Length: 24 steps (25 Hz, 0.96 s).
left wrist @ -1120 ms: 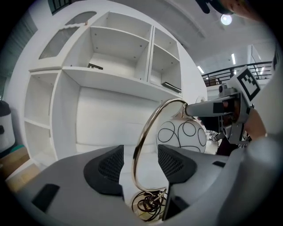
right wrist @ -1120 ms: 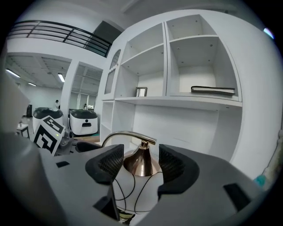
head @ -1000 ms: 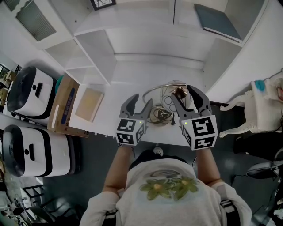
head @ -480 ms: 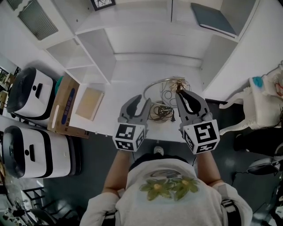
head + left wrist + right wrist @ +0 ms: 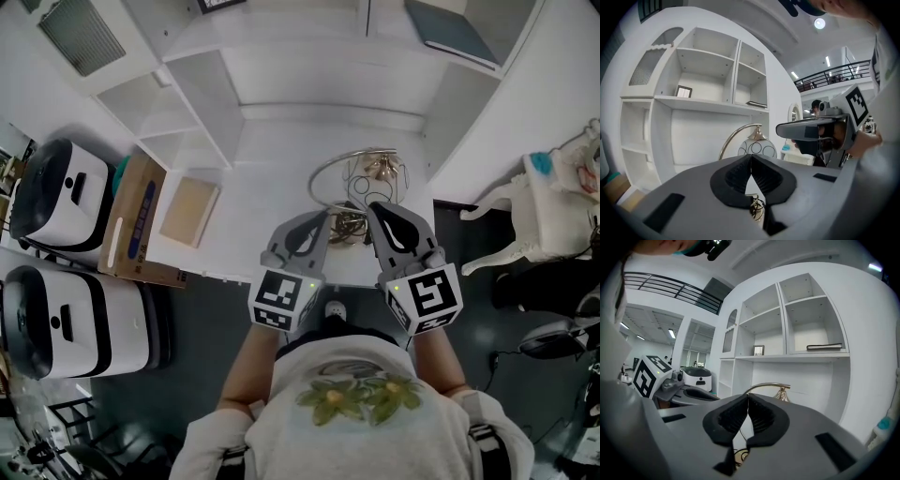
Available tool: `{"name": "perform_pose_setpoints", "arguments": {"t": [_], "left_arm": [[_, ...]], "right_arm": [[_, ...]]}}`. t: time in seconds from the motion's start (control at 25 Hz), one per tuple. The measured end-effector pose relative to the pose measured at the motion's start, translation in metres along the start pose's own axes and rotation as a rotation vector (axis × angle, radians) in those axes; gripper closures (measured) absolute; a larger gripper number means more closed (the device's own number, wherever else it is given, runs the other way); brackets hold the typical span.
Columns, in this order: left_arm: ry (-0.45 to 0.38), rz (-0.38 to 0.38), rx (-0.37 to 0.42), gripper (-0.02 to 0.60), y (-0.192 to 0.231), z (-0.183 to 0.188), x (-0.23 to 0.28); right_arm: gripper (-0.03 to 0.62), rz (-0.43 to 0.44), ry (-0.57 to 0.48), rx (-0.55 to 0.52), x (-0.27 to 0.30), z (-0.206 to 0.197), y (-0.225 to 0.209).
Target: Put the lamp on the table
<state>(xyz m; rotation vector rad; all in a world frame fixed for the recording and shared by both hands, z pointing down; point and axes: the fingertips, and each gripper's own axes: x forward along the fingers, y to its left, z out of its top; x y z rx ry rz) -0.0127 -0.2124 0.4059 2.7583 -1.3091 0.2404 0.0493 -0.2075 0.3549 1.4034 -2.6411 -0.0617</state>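
Note:
The lamp (image 5: 361, 187) stands on the white table (image 5: 272, 178), with a curved metal arm, a wire-coil base and a glass globe shade with circles (image 5: 757, 147). My left gripper (image 5: 317, 223) is shut and empty, near the table's front edge, just left of the lamp's base. My right gripper (image 5: 380, 212) is shut and empty too, just right of the base. In the left gripper view the jaws (image 5: 751, 157) meet with the lamp behind them. In the right gripper view the shut jaws (image 5: 747, 399) stand before the lamp's arm (image 5: 768, 386).
A cardboard box (image 5: 141, 220) and a flat tan board (image 5: 189, 211) lie at the table's left. Two white machines (image 5: 56, 197) stand on the floor at the left, and a white chair (image 5: 553, 216) at the right. Shelves (image 5: 450, 37) behind hold a book.
Both grippers have closed their jaws from wide open. They have drawn back from the lamp toward the person, and the lamp stays standing on the table.

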Motion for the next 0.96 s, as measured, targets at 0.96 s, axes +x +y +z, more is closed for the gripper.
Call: {"name": "perform_pose_setpoints", "arguments": {"t": [0.96], "left_arm": [[-0.036,-0.004,0.020,0.551,-0.022,0.009,-0.046]], "right_arm": [[0.563,-0.029,0.010,0.020,-0.045,-0.001,0.040]]}}
